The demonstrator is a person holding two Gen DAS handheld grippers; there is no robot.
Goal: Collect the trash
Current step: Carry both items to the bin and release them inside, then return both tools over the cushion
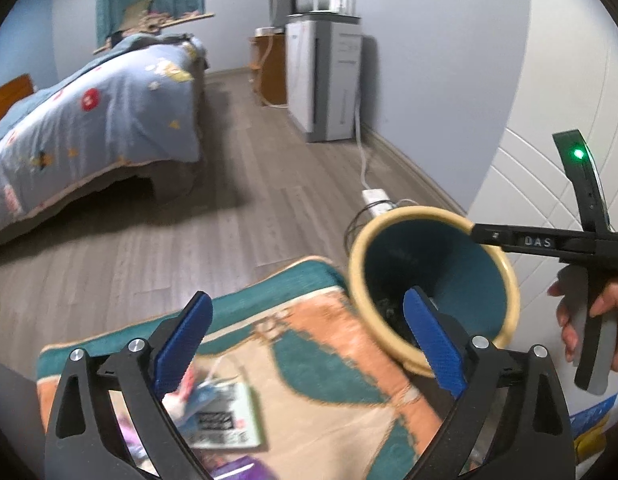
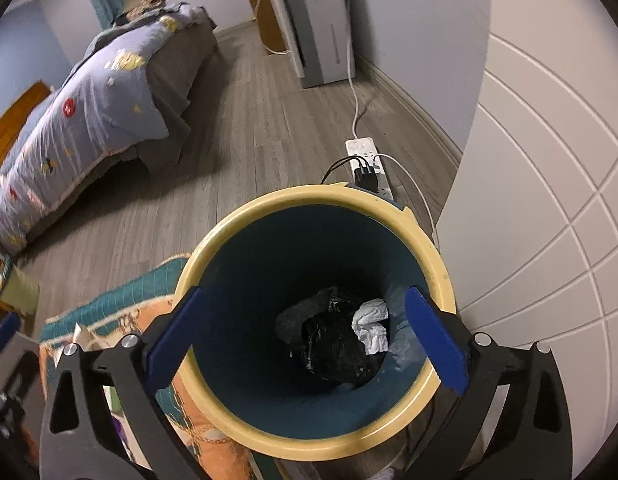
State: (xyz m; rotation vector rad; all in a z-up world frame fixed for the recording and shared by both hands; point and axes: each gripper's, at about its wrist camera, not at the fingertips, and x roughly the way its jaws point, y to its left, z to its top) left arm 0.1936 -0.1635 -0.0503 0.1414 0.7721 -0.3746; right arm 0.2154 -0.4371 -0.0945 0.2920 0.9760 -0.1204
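Crumpled tissue [image 2: 372, 326] lies in bin [image 2: 441, 264] (below right gripper's [image 2: 305, 340] spread jaws).

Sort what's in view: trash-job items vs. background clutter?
Job: trash bin holding crumpled white paper and black bag; wrappers on rug; left gripper; right gripper.
Background: bed, power strip, white appliance, rug.
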